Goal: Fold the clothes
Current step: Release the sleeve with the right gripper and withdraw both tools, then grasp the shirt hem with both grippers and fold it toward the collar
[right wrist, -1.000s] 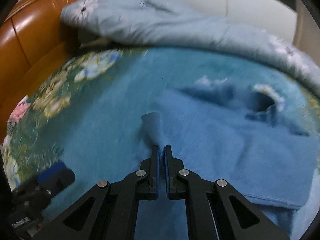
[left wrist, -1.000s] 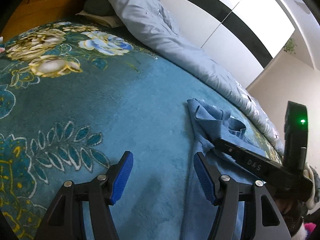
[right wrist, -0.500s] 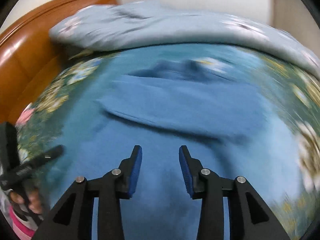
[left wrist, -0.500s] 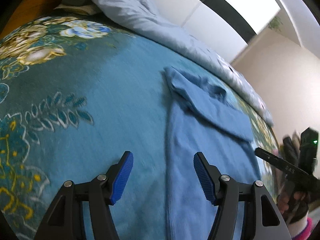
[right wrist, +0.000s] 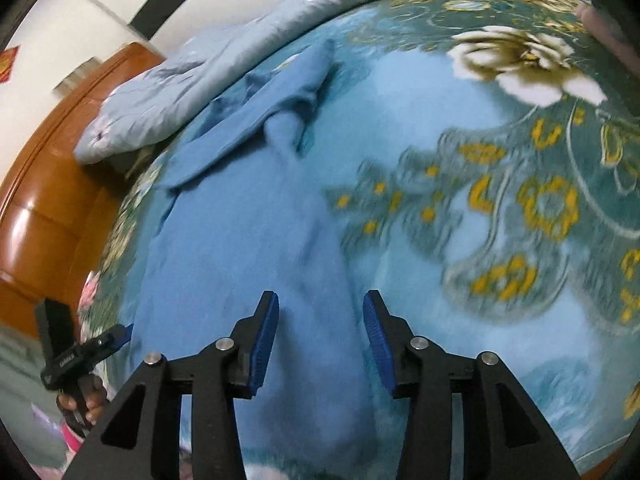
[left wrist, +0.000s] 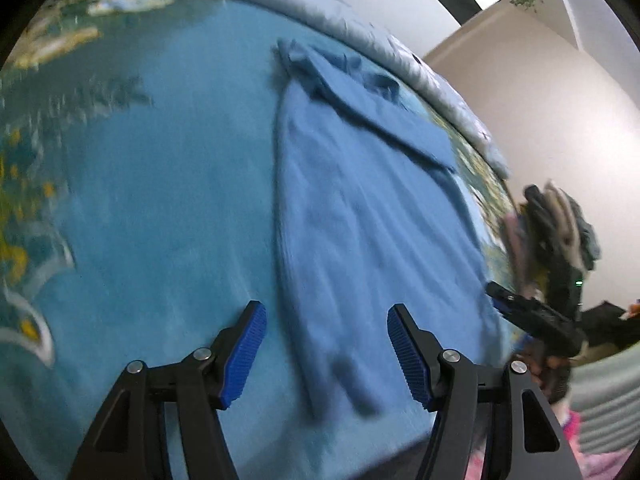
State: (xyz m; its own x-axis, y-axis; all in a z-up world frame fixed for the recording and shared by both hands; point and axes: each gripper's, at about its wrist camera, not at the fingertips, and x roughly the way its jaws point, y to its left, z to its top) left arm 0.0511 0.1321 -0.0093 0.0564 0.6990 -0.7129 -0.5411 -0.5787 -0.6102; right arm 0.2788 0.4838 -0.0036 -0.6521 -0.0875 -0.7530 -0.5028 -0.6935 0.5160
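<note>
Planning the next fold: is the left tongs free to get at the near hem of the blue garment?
Probably yes. The left tongs are open right over the blue garment's near hem, with nothing on the bedspread between them.

Garment (left wrist: pixel 360 216) lay flat on the blanket (left wrist: pixel 152 184), lengthwise away from both cameras, one sleeve folded across its far end. Quilt (left wrist: pixel 320 16) lay bunched behind it along the blanket's far edge. Headboard (right wrist: pixel 52 200) stood left of the garment in the right wrist view. Clothes pile (left wrist: pixel 560 224) sat at the right, past the blanket edge.
</note>
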